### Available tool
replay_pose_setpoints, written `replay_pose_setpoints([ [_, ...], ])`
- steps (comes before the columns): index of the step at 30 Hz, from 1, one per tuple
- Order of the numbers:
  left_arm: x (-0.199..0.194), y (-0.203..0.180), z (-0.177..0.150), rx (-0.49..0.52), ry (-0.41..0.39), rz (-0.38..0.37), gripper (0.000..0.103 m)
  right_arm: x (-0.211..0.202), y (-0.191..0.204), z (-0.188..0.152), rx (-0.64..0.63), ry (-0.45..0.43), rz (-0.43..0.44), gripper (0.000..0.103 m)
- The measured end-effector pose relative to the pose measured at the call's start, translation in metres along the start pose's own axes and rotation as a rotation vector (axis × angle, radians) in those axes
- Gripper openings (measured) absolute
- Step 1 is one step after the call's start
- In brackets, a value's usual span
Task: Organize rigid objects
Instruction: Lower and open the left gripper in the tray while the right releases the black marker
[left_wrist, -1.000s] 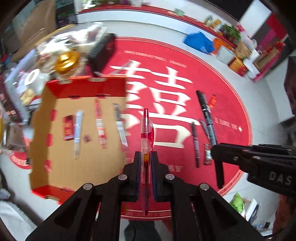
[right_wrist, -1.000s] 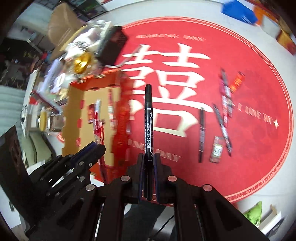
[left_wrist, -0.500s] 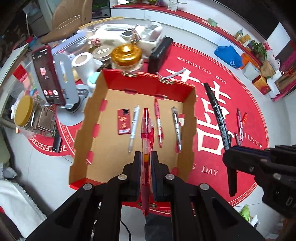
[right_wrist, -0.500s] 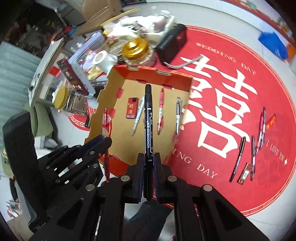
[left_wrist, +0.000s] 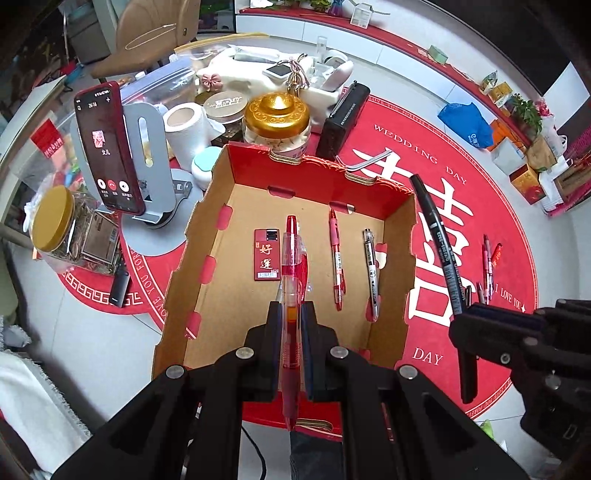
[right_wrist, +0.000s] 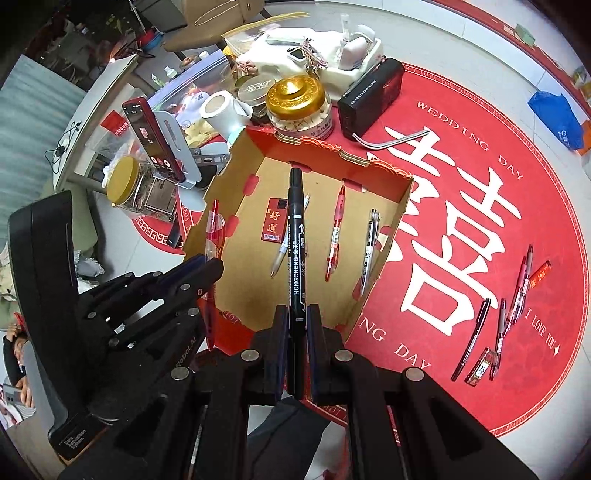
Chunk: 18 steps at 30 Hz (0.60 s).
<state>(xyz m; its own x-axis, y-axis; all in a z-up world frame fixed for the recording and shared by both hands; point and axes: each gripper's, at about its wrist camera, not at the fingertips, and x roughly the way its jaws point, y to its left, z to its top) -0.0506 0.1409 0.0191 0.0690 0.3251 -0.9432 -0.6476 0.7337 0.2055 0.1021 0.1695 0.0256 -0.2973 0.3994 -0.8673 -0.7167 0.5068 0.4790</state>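
While clamped on pens, both grippers over cardboard box.

L gripper (left_wrist: 291, 321) closed tight on red gel pen (left_wrist: 292, 258), pen running up betw pads, tip end fwd above box (left_wrist: 192, 258) floor, rear end sticking out below fingers. R gripper (right_wrist: 296, 325) closed on black HONGCHENG marker (right_wrist: 296, 236), cap end fwd over box interior, just beside box's right wall as seen fr left cam. Inside box, flat on floor: red card (left_wrist: 266, 259), pink-grip pen (left_wrist: 336, 258), clear black-ink pen (left_wrist: 371, 271), plus pale pen (right_wrist: 277, 256) mostly hidden behind marker. Loose pens (right_wrist: 513, 306) well apart to right on red mat (right_wrist: 461, 206). Gold-lidded jar (left_wrist: 277, 123) & phone on stand (left_wrist: 110, 147) behind box, outside it.
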Motion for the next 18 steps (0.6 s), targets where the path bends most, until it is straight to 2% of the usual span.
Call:
replay_pose_setpoints([
  [18,0.012,0.010,0.005,-0.006,0.028,0.013,0.010,0.014,0.001,0.010,-0.005,0.030,0.007,0.011],
])
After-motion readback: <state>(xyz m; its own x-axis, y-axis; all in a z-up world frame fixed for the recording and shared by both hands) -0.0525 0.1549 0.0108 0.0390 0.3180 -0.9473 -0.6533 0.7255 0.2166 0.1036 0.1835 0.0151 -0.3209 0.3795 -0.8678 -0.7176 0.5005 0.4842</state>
